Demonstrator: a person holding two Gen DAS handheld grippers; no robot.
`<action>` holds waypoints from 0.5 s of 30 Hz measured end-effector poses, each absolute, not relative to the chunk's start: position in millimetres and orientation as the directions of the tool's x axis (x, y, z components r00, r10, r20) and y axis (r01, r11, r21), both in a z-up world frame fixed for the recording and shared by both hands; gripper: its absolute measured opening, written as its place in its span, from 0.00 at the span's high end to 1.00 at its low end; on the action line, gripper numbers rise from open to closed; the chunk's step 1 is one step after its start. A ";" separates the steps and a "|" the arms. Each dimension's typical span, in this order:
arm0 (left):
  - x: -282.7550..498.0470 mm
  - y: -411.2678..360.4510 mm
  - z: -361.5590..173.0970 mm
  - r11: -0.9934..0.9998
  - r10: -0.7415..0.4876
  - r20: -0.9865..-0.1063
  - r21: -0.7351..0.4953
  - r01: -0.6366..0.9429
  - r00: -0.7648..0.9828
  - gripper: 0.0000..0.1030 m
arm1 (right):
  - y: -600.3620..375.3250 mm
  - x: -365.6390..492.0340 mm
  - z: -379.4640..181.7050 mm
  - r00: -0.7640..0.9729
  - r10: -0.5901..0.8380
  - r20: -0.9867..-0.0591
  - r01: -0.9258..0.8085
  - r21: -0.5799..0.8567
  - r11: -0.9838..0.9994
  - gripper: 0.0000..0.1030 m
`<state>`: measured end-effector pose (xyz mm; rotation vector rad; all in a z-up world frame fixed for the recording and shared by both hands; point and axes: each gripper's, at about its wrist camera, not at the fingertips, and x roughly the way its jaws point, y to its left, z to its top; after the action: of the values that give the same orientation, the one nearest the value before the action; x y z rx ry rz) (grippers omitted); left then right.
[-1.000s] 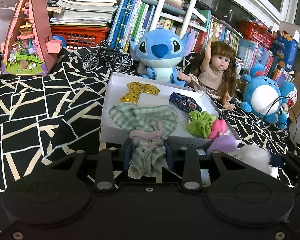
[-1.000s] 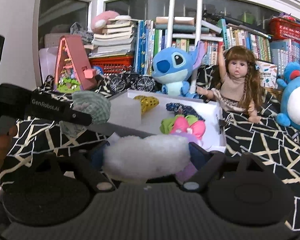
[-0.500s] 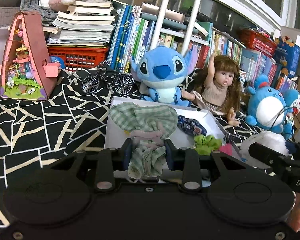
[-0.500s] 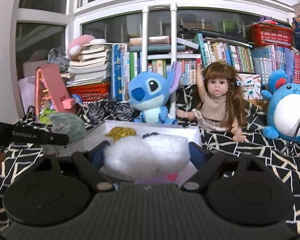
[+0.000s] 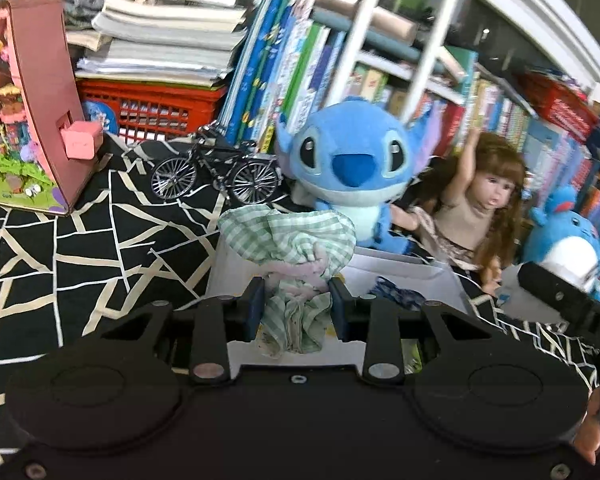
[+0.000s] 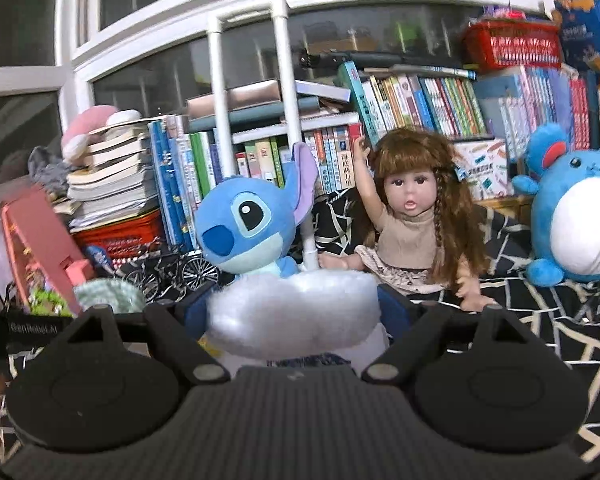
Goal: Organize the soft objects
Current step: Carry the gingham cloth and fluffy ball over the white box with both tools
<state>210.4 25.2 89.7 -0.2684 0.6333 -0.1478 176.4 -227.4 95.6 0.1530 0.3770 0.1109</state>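
Observation:
My left gripper [image 5: 296, 304] is shut on a green checked cloth scrunchie [image 5: 288, 240] with a pink band, held above the near left part of the white box [image 5: 404, 272]. A dark blue patterned scrunchie [image 5: 396, 294] lies inside the box. My right gripper [image 6: 296, 312] is shut on a white fluffy pompom [image 6: 296, 316], which fills the gap between its blue pads. In the right wrist view the green scrunchie [image 6: 110, 294] and the left gripper's body show at the lower left. The box is mostly hidden behind the pompom there.
A blue plush [image 5: 352, 176], a long-haired doll [image 5: 476, 216] and a round blue plush [image 6: 576, 224] sit behind the box. A model bicycle [image 5: 216, 176], a pink toy house [image 5: 28, 108], a red basket [image 5: 148, 104] and rows of books line the back. Black patterned cloth [image 5: 80, 256] covers the surface.
Both grippers have moved forward and upward over the box with their loads still held. The box and its contents have slid low and mostly out of both views; the right gripper has rolled.

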 end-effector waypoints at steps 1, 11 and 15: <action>217.6 25.5 87.5 0.955 -0.213 -0.571 -0.294 0.045 0.793 0.69 | -228.0 184.1 95.1 0.921 0.144 -0.363 -0.081 0.183 0.980 0.18; 279.4 22.8 60.1 0.966 -0.150 -0.661 -0.257 -0.033 0.736 0.69 | -224.5 248.7 73.6 0.885 0.126 -0.449 -0.034 0.208 0.977 0.18; 287.1 23.4 50.3 0.967 -0.151 -0.678 -0.251 -0.034 0.719 0.69 | -221.8 263.0 61.2 0.871 0.111 -0.478 -0.017 0.197 0.980 0.18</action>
<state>287.1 23.4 50.3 -0.2542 0.7677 -0.0653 263.0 -221.8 61.2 0.1895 0.5098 0.0671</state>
